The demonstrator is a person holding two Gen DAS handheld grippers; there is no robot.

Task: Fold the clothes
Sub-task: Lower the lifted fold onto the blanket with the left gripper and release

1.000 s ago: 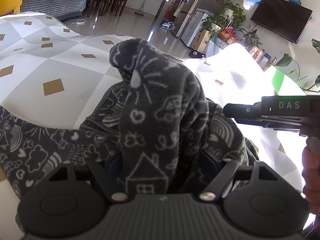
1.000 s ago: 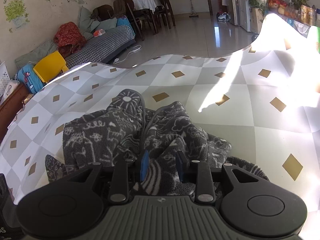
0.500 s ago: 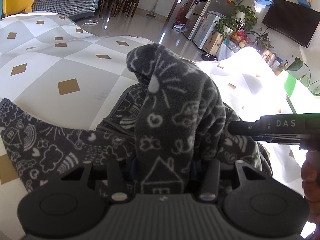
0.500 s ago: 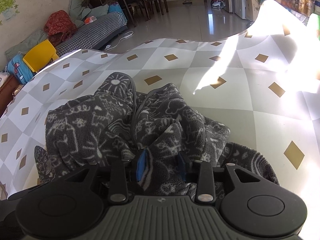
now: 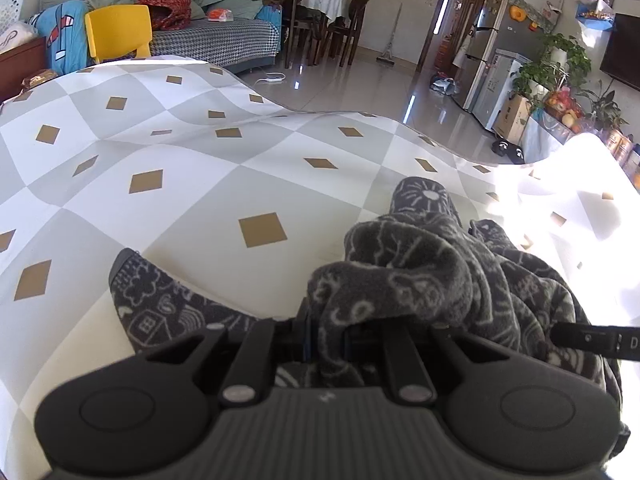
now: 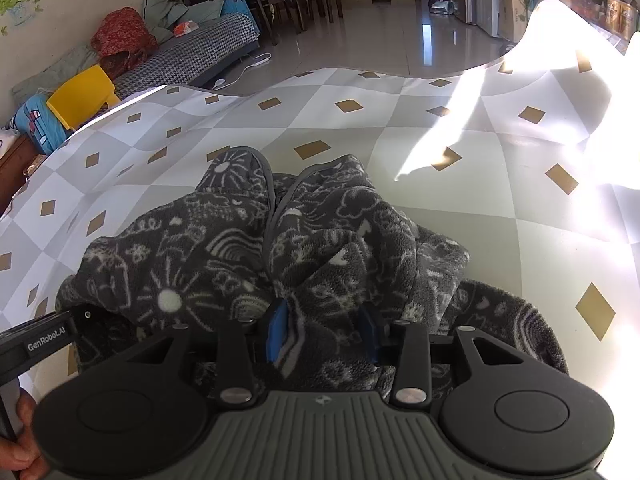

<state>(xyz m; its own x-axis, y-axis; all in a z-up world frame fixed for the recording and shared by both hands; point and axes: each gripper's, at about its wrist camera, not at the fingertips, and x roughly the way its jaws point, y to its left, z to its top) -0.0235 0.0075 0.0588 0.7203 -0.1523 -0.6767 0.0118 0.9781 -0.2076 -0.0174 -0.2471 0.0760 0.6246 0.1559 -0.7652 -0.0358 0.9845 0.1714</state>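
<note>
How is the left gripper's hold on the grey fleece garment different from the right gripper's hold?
The left gripper is shut tight on a thin fold of the grey fleece garment; the right gripper has its jaws wider apart, around a thicker bunch. The right's jaws have just been opening, the left's closing. Both have fleece between the pads, above the checked tablecloth.

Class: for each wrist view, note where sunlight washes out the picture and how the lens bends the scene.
Left wrist view: glare bleaches the checked tablecloth at right, and its far edge bows. Right wrist view: a sun patch burns out the cloth's right side; the grey fleece garment stays evenly lit.
</note>
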